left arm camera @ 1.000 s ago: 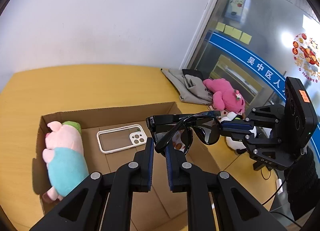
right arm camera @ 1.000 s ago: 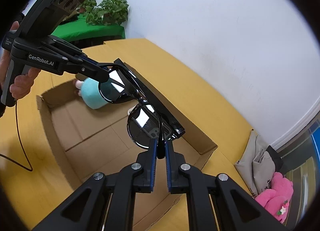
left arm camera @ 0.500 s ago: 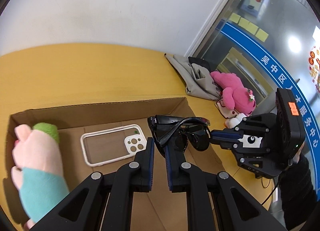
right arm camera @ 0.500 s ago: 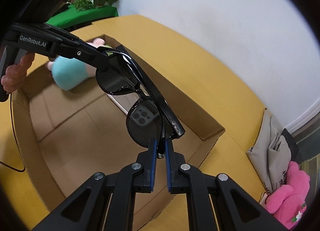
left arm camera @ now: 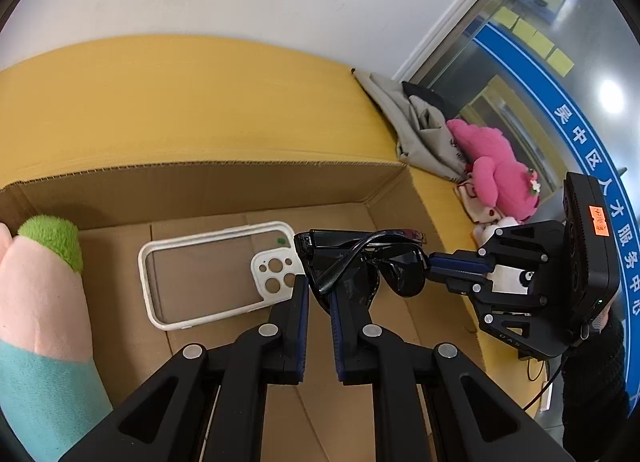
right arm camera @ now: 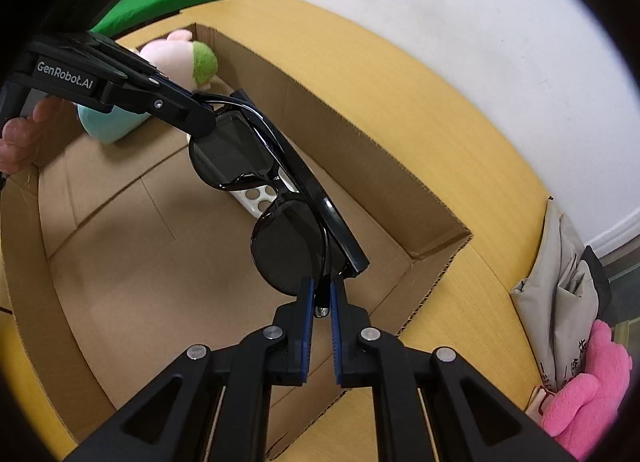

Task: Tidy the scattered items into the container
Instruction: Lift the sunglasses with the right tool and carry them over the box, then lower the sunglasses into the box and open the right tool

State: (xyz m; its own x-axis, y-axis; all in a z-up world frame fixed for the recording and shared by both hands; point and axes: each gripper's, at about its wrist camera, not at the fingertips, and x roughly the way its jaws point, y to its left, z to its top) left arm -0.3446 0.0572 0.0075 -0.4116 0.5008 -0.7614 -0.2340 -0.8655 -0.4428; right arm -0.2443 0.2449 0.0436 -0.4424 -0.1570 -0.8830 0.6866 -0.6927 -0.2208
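- I have the sunglasses (left arm camera: pixel 360 266) pinched at both ends: my left gripper (left arm camera: pixel 319 296) is clamped on one end, my right gripper (right arm camera: pixel 319 298) on the other.
- Compared with a second ago, the pair has come lower; in the left view it now sits at frame centre, over the cardboard box (left arm camera: pixel 208 181) floor, just right of the phone case (left arm camera: pixel 216 274).
- I judge release is close.
- The plush pig (left arm camera: pixel 40 302) has slid to the left edge and grown larger; the pink toy (left arm camera: pixel 496 177) lies outside, centre right.
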